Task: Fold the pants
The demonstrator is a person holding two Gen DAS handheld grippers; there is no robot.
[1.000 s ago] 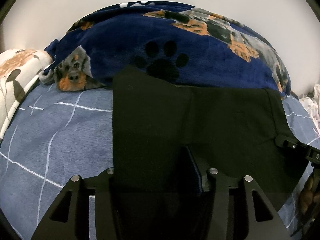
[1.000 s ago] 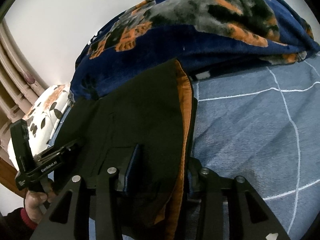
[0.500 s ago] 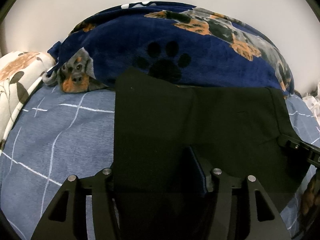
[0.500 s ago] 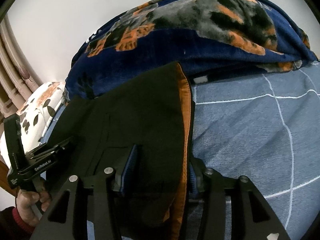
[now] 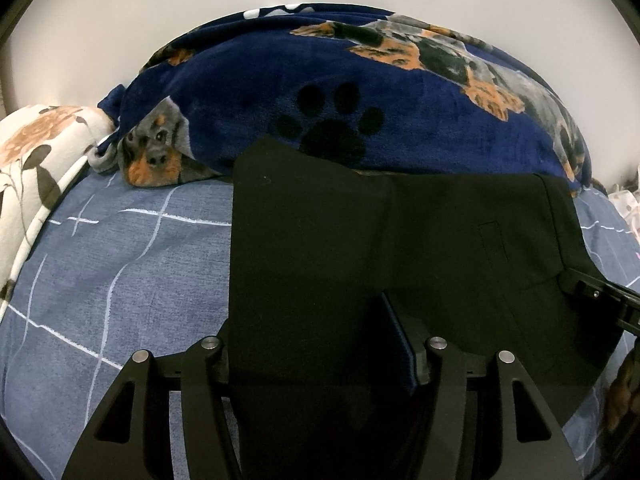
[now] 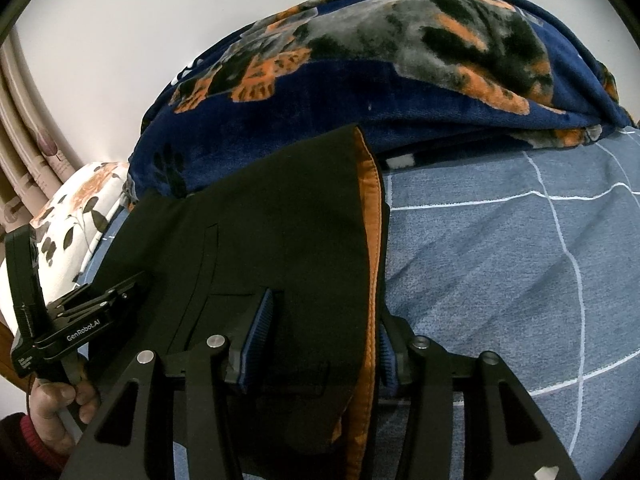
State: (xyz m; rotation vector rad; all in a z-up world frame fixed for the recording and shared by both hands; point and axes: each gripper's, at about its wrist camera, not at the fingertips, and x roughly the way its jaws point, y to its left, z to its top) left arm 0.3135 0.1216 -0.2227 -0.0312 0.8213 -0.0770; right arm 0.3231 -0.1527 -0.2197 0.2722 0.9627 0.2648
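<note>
Black pants [image 5: 360, 248] with an orange lining [image 6: 370, 216] lie folded on the blue checked bed. Their far edge touches the dog-print blanket. My left gripper [image 5: 316, 344] straddles the near left edge of the pants with its jaws wide apart; the cloth drapes over the gap and hides the left pad. My right gripper [image 6: 320, 332] stands open around the near right edge, with its blue pads [image 6: 258, 332] apart on either side of the cloth. The left gripper also shows in the right wrist view [image 6: 108, 300], and the right gripper's tip shows in the left wrist view [image 5: 592, 292].
A navy dog-print blanket [image 5: 400, 112] is heaped along the white wall behind the pants. A floral pillow [image 5: 36, 160] lies at the far left. The blue checked sheet [image 6: 500, 260] spreads out on both sides.
Both grippers' jaws have spread wider around the pants' near edge. Both cameras sit slightly lower and closer to the bed; the pants lie flatter.
</note>
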